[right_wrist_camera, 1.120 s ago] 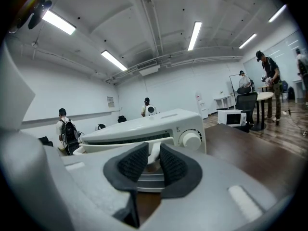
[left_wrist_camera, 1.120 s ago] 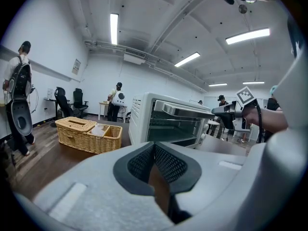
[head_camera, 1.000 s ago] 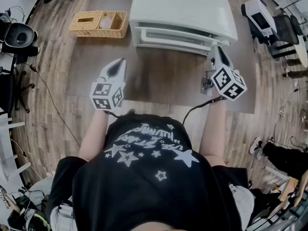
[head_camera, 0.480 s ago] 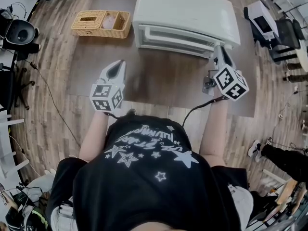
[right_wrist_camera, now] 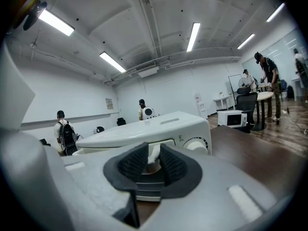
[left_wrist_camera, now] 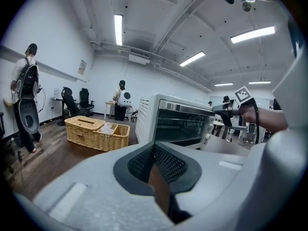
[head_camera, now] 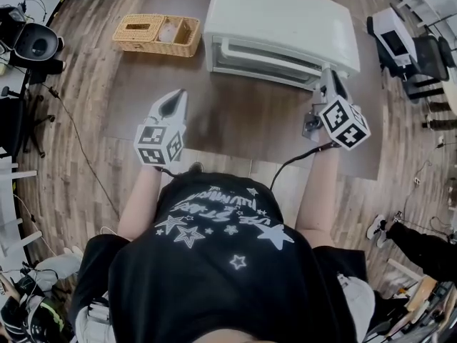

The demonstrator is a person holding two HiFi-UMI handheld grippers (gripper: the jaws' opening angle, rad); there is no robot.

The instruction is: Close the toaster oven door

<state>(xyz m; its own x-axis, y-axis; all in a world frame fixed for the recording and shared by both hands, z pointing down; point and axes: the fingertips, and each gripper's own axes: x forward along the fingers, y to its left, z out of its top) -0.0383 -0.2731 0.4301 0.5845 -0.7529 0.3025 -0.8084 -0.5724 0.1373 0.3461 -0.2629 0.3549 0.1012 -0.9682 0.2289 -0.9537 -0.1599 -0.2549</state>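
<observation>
The white toaster oven [head_camera: 282, 27] stands at the back of the table, its glass door [left_wrist_camera: 185, 124] upright against the front. My right gripper [head_camera: 327, 73] sits at the oven's front right corner by the knobs [right_wrist_camera: 197, 143]. Its jaws stand a little apart, with nothing pressed between the pads [right_wrist_camera: 174, 163] and the oven front [right_wrist_camera: 159, 131] showing through the gap. My left gripper [head_camera: 173, 98] hovers over the table to the left, well short of the oven. It is shut, the pad tips [left_wrist_camera: 166, 160] meeting on nothing.
A wicker basket [head_camera: 157, 34] sits left of the oven. The dark table top [head_camera: 235, 120] lies between the grippers. Chairs and cables [head_camera: 28, 48] stand at the left, a small microwave [head_camera: 391, 38] at the right. People [left_wrist_camera: 121, 97] stand in the room beyond.
Both grippers hold nearly the same places. Only the head view has shifted slightly, so the oven and basket sit a little to the right in the picture.
</observation>
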